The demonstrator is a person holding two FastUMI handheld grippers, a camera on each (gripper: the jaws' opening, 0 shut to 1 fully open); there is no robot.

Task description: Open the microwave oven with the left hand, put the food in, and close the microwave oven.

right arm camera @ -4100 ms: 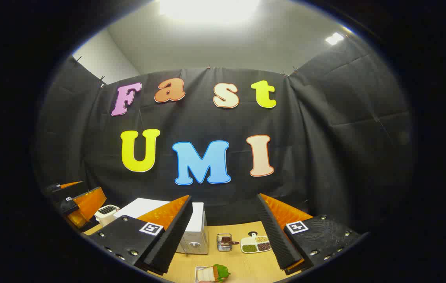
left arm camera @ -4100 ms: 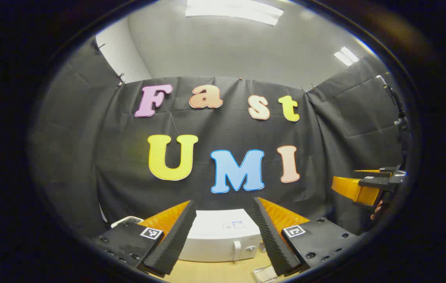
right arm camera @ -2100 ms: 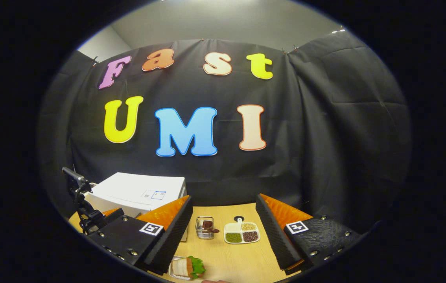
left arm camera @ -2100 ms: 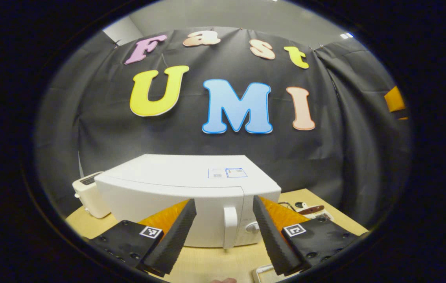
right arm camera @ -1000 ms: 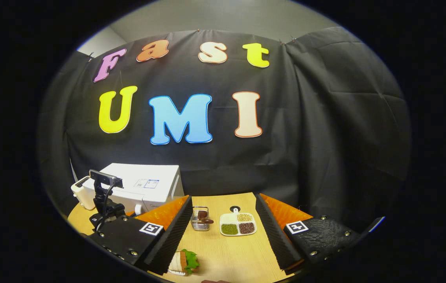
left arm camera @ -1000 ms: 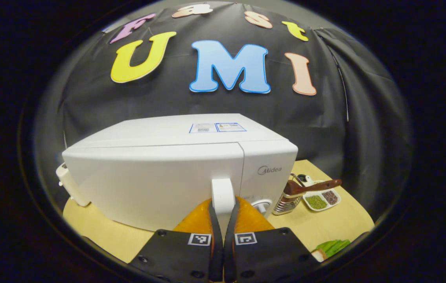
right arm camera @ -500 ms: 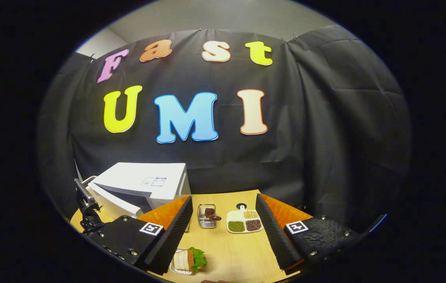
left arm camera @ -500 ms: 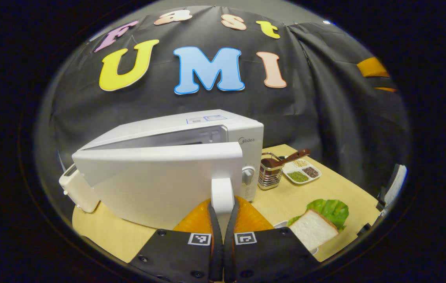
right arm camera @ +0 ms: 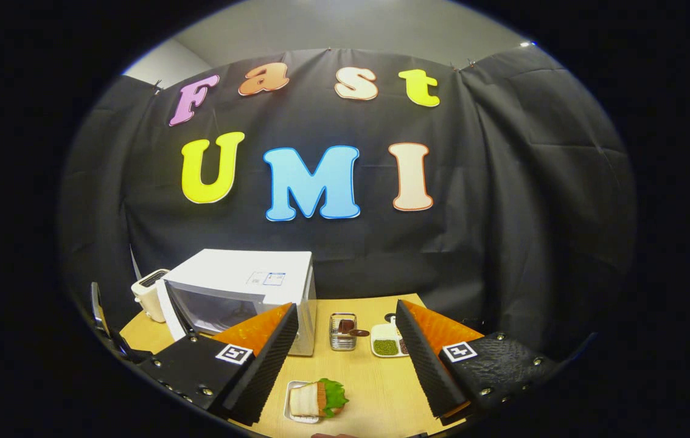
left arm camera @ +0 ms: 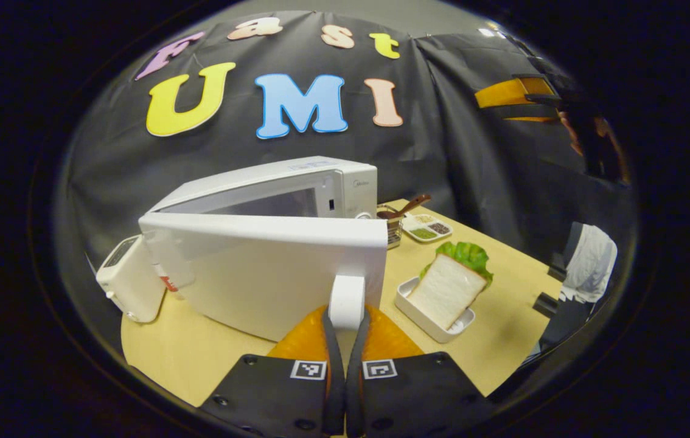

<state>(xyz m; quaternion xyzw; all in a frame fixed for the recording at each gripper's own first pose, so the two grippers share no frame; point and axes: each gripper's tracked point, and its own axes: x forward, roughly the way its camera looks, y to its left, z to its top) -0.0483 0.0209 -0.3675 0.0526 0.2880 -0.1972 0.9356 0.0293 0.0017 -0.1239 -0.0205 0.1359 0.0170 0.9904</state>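
The white microwave [left arm camera: 296, 182] stands at the back left of the wooden table [left arm camera: 199, 353]. Its door [left arm camera: 260, 267] is swung well open, and my left gripper [left arm camera: 346, 319] is shut on the door's white handle [left arm camera: 346, 298]. The food, a sandwich with lettuce in a small white dish [left arm camera: 445, 289], lies on the table to the right of the door. In the right gripper view the microwave [right arm camera: 241, 280] shows its open cavity, and the sandwich [right arm camera: 317, 398] lies low between the fingers. My right gripper [right arm camera: 345, 319] hangs open above the table, holding nothing.
A white toaster [left arm camera: 129, 280] stands left of the microwave. A wire utensil basket [right arm camera: 342, 331] and a divided tray of beans [right arm camera: 384, 347] sit behind the sandwich. My right gripper [left arm camera: 512, 97] shows high at the right in the left gripper view.
My left gripper shut on the handle and pulled the door from closed to wide open. The right gripper stayed open and drifted slightly, bringing the sandwich more to the centre.
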